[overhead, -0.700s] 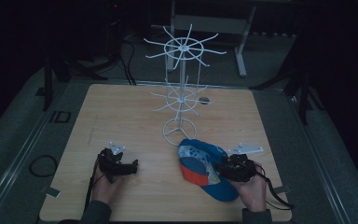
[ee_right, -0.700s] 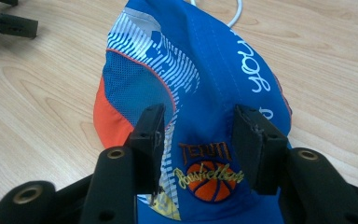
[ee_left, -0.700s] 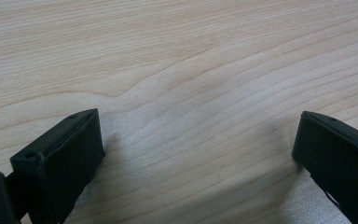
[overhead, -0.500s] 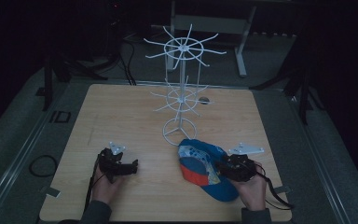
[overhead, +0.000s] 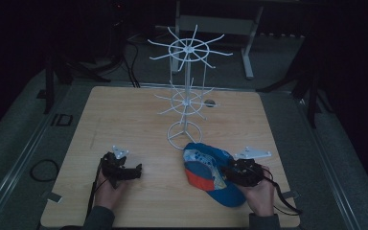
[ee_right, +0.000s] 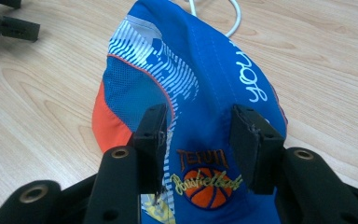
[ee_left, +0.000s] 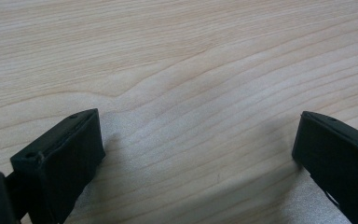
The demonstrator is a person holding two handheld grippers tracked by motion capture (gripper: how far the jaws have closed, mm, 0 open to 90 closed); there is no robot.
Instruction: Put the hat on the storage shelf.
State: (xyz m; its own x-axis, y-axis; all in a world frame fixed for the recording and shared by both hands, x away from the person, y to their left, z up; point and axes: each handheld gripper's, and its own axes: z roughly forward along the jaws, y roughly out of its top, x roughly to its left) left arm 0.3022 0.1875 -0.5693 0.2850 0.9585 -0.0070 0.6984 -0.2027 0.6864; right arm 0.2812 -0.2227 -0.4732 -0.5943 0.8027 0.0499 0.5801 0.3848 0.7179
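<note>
1. The left gripper [overhead: 135, 170] is held low over the bare desk [overhead: 139, 120], jaws spread wide, nothing between them.
2. The right gripper [ee_right: 200, 128] has its jaws partly closed astride the cap [ee_right: 205, 88], apparently gripping it; the rack [overhead: 187, 91] beyond carries nothing yet.
</note>
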